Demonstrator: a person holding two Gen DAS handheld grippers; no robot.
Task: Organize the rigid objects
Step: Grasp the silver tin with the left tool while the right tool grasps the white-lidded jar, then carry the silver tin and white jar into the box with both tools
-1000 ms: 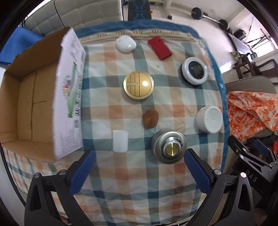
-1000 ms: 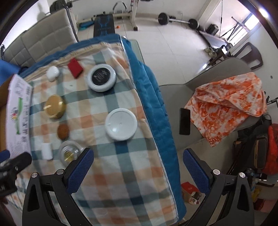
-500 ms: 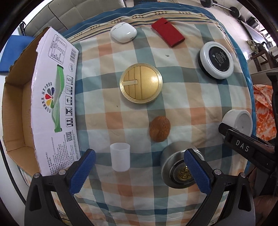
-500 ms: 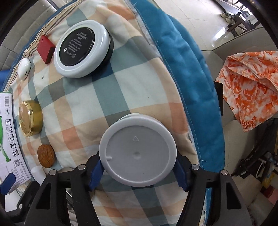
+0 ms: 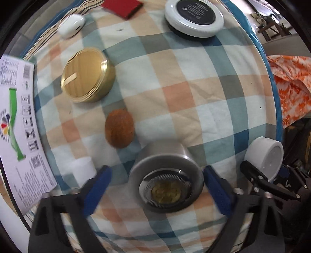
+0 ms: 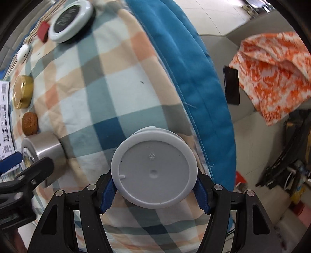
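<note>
A silver metal canister (image 5: 165,183) with a gold centre stands on the checked cloth, between the blue pads of my left gripper (image 5: 155,186). Its jaws are closing; the left pad (image 5: 97,184) is still apart from the canister wall. A white plastic jar (image 6: 154,168) stands near the cloth's right edge, and my right gripper (image 6: 154,192) is shut on it, one pad against each side. The same white jar (image 5: 266,157) shows at the right in the left wrist view. Both grippers point straight down.
On the cloth lie a gold tin (image 5: 87,75), a brown walnut (image 5: 119,131), a small white cup (image 5: 82,171), a white earbud case (image 5: 72,24), a red box (image 5: 122,6) and a black-topped round tin (image 5: 194,16). A cardboard box (image 5: 17,126) stands left. An orange cloth (image 6: 272,77) lies on a chair.
Both grippers have sunk toward the table. The right one closed on the white jar. The left one came down over the silver canister and its jaws have narrowed.
</note>
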